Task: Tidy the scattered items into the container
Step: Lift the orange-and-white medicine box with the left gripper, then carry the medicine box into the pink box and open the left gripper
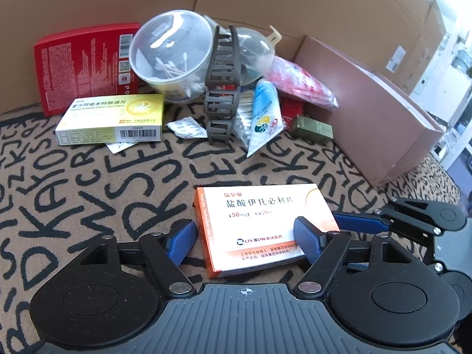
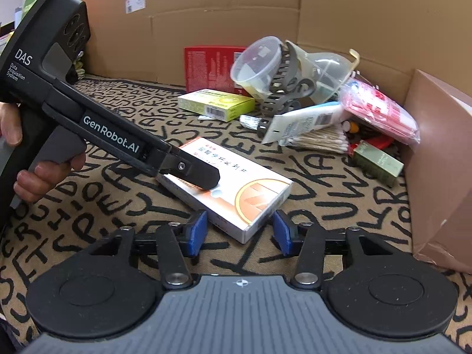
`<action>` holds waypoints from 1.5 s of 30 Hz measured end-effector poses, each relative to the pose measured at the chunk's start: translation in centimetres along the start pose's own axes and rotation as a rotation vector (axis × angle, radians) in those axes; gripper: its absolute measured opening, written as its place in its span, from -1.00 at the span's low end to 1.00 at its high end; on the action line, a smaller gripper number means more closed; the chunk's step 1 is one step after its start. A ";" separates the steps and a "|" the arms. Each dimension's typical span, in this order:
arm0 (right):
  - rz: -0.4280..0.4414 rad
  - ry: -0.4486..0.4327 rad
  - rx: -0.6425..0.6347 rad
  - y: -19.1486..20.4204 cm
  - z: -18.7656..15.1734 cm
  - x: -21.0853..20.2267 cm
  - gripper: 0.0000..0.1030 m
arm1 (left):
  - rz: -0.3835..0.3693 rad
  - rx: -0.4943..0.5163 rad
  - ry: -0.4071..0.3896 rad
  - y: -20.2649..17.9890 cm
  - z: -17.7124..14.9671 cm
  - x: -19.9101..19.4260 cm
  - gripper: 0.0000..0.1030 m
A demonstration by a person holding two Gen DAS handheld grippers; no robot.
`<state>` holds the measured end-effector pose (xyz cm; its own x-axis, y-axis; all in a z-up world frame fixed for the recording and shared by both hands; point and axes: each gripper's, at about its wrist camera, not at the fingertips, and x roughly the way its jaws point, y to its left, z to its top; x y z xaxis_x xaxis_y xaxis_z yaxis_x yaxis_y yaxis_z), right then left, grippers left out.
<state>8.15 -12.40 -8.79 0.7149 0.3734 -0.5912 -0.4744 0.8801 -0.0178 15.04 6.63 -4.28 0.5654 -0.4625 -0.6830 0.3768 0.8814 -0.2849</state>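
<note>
An orange-and-white medicine box lies flat on the lettered mat, close in front of both grippers. My left gripper is open and straddles the box's near end, its right pad overlapping the box edge. In the right wrist view the same box points one corner between the open fingers of my right gripper, which hold nothing. The left gripper's finger reaches over the box from the left, held by a hand. A pink-brown carton stands at the right.
Piled at the back are a clear cup of cotton swabs, a grey hair claw, a yellow medicine box, a red box, a tube, a pink packet and a small green box. Cardboard walls enclose the mat.
</note>
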 end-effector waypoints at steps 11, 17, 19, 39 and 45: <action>-0.002 -0.010 0.016 0.0 -0.3 -0.1 0.11 | 0.040 0.028 0.006 -1.9 0.0 0.0 0.40; -0.017 -0.009 0.032 -0.7 -1.0 -1.6 0.10 | 0.049 0.049 0.003 -3.6 -0.2 -0.4 0.22; -0.024 -0.012 0.041 -1.0 -1.3 -2.2 0.10 | 0.047 0.058 0.002 -4.2 -0.2 -0.4 0.21; -0.159 -0.214 0.067 -5.9 0.9 -9.9 0.09 | 0.028 0.223 -0.176 -14.0 5.1 -2.4 0.21; -0.256 -0.303 0.060 -8.3 2.1 -12.4 0.09 | 0.019 0.312 -0.268 -18.5 8.0 -2.5 0.21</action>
<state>4.31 -23.71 0.42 0.9296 0.2011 -0.3088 -0.2365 0.9682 -0.0813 12.53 -9.33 8.09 0.7298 -0.4916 -0.4751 0.5458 0.8374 -0.0281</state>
